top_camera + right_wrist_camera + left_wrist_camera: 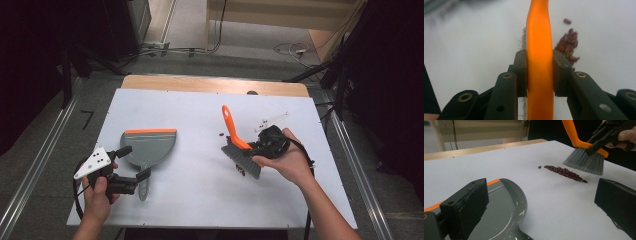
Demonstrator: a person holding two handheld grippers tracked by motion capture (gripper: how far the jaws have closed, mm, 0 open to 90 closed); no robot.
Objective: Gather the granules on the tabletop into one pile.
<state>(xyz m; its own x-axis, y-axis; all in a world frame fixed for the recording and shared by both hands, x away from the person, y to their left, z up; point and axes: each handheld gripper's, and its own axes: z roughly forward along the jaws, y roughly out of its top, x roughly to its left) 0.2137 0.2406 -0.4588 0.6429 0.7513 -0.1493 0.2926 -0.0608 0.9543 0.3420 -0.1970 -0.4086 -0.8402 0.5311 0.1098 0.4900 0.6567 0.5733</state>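
Black jaws of my right gripper (540, 75) squeeze tight on the orange handle of the little brush (539, 50). I hold the brush up off the table (200, 195), with its grey bristles (585, 161) hanging in the air.

Just under the bristles, and a bit toward my other hand, lies a thin row of dark red beans (565, 173). One bean (539, 167) sits a little apart at the end of the row.

My left gripper (131, 162) has its jaws wide apart and holds nothing. It hovers over the handle end of the grey dustpan (147, 150), one jaw on each side. The dustpan lies flat on the table, with its orange lip pointing away from me. I can see no beans inside the part of the pan that shows. It looks bare, with only some shiny marks.

I think I am at the sweeping step, between two strokes. Next I should bring the bristles down behind the beans and push them toward the pan. My left gripper should first close on the pan's handle and turn its orange lip toward the beans, which are still well apart from it.
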